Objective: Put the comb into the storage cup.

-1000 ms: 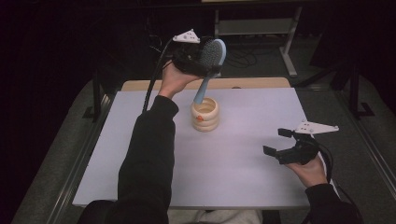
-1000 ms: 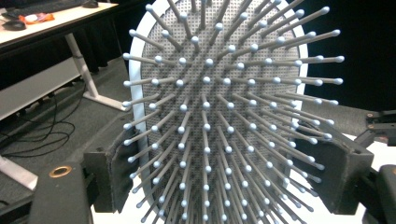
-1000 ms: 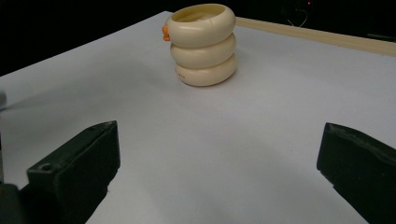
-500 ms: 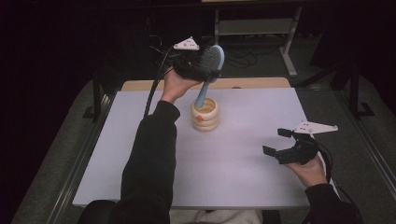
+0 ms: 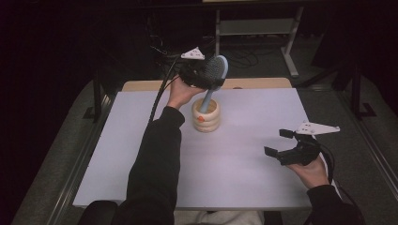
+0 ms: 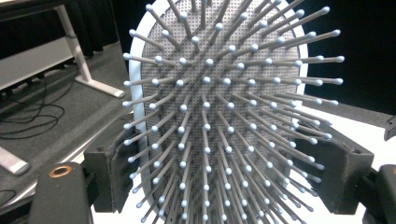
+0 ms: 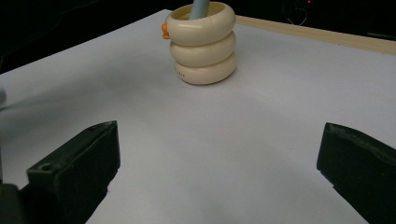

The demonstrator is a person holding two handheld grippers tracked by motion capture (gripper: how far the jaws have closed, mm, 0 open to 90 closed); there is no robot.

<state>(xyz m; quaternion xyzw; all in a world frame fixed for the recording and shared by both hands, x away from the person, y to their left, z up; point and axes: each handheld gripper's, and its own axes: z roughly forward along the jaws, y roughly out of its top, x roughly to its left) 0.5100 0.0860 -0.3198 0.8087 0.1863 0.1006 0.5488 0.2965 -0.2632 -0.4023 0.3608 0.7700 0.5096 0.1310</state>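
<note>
Gripping the hairbrush [image 5: 215, 71] by its bristled head, our left gripper [image 5: 204, 78] sits in the upper middle of the high view, jaws pressed against both edges of the head. The brush's blue handle slants down into the cream ringed holder [image 5: 206, 115] just below, on the white table [image 5: 244, 154]. Our right gripper [image 5: 279, 143] hovers at the lower right, jaws spread wide with nothing between them, well apart from the holder.

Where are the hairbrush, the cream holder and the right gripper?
hairbrush [image 5: 217, 70]: high view, on its bristled head.
cream holder [image 7: 204, 44]: right gripper view, on its ringed side.
right gripper [image 5: 280, 143]: high view, between its open jaws.
</note>
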